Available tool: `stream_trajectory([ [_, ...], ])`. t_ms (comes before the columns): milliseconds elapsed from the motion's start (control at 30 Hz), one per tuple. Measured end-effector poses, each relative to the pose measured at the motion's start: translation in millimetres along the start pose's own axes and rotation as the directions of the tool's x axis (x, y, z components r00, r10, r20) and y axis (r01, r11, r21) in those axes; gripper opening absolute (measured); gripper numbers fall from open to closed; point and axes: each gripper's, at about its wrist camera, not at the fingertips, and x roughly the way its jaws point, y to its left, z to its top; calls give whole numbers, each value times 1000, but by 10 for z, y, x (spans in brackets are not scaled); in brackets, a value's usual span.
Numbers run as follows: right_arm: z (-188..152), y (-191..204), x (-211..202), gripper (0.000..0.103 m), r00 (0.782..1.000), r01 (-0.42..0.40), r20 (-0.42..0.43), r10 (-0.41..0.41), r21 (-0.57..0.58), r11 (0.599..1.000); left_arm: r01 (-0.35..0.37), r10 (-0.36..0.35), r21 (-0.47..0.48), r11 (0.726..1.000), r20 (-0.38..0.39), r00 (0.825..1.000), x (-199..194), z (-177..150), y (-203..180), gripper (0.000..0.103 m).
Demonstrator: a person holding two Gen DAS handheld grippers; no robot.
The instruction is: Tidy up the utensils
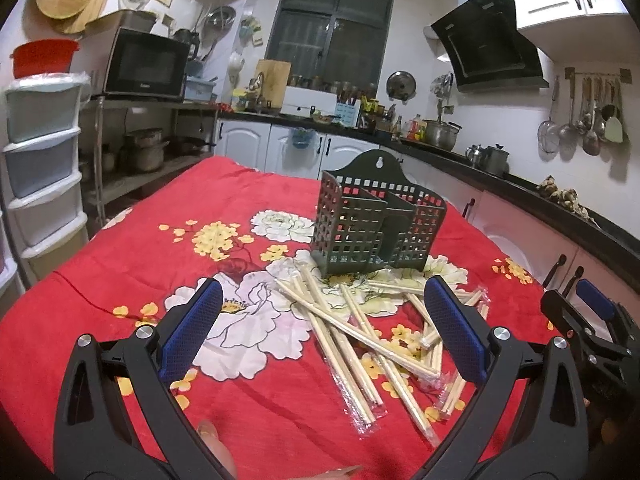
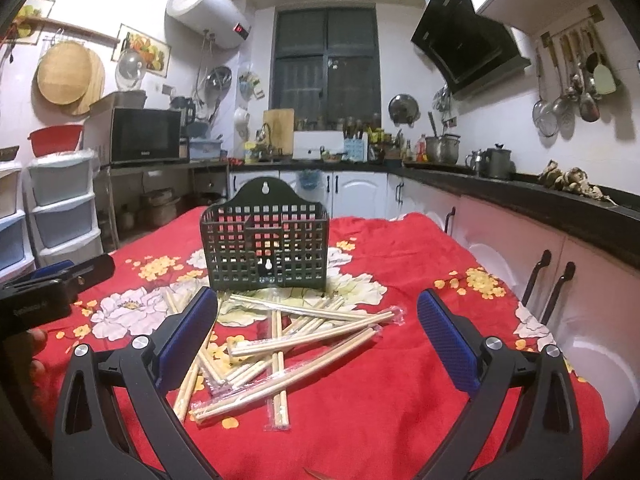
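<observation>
A dark green slotted utensil holder (image 1: 376, 224) stands upright on the red floral tablecloth (image 1: 140, 248); it also shows in the right wrist view (image 2: 266, 248). It holds nothing that I can see. Several pairs of wooden chopsticks in clear wrappers (image 1: 360, 340) lie scattered in front of it, also seen from the right wrist (image 2: 280, 352). My left gripper (image 1: 324, 320) is open and empty, hovering just before the pile. My right gripper (image 2: 318, 330) is open and empty, over the pile. The right gripper shows at the left view's right edge (image 1: 588, 320).
The table's right edge runs close to pink cabinet doors (image 2: 560, 264) under a black counter. Plastic drawer units (image 1: 44, 168) stand to the left. A microwave (image 2: 146, 140) and the kitchen counter are far behind. The left gripper body (image 2: 52, 292) sits at the left.
</observation>
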Motion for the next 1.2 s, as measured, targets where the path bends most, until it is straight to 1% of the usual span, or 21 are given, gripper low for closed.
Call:
stream_trajectory([
  [133,86,-30,137,97,999,-17,-36,17,5,1000,-14,14,-15,1000,-40,999,99,78,76,93],
  [300,207,-41,258,97,998,-37,-52,37,-3,999,-28,26,-23,999,-80,996,223,173,161,93],
  [433,333,-70,352,97,996,-63,-61,63,9,998,-27,24,-30,999,-98,995,311,250,224,93],
  [500,379,-80,410,97,995,-70,-69,71,13,997,-11,8,-34,999,-114,993,363,291,257,93],
  [567,432,-114,490,97,993,-81,-86,84,29,996,35,-41,-51,998,-140,989,431,323,302,93],
  [600,458,-130,540,97,991,-83,-100,86,32,996,43,-53,-64,997,-162,985,487,339,327,93],
  [700,497,-197,683,97,986,-85,-136,91,49,995,21,-38,-77,997,-231,972,662,360,359,93],
  [767,494,-236,778,97,982,-78,-168,86,51,996,42,-64,-84,996,-268,961,778,357,370,93],
  [867,472,-345,907,97,974,-70,-209,82,66,995,47,-68,-76,996,-310,948,937,336,360,93],
  [933,449,-444,985,97,970,-52,-234,70,83,995,64,-95,-100,993,-350,932,1070,303,378,93],
  [1033,408,-564,1084,97,963,-23,-266,50,103,994,59,-121,-158,986,-413,903,1270,243,449,92],
  [1100,372,-677,1155,97,957,4,-289,29,112,994,51,-118,-167,985,-424,898,1344,222,477,90],
  [1167,343,-769,1210,96,952,25,-306,14,124,992,38,-111,-170,985,-438,892,1414,201,520,82],
  [1200,320,-815,1243,96,948,34,-319,9,127,991,36,-114,-178,983,-448,887,1447,190,545,81],
])
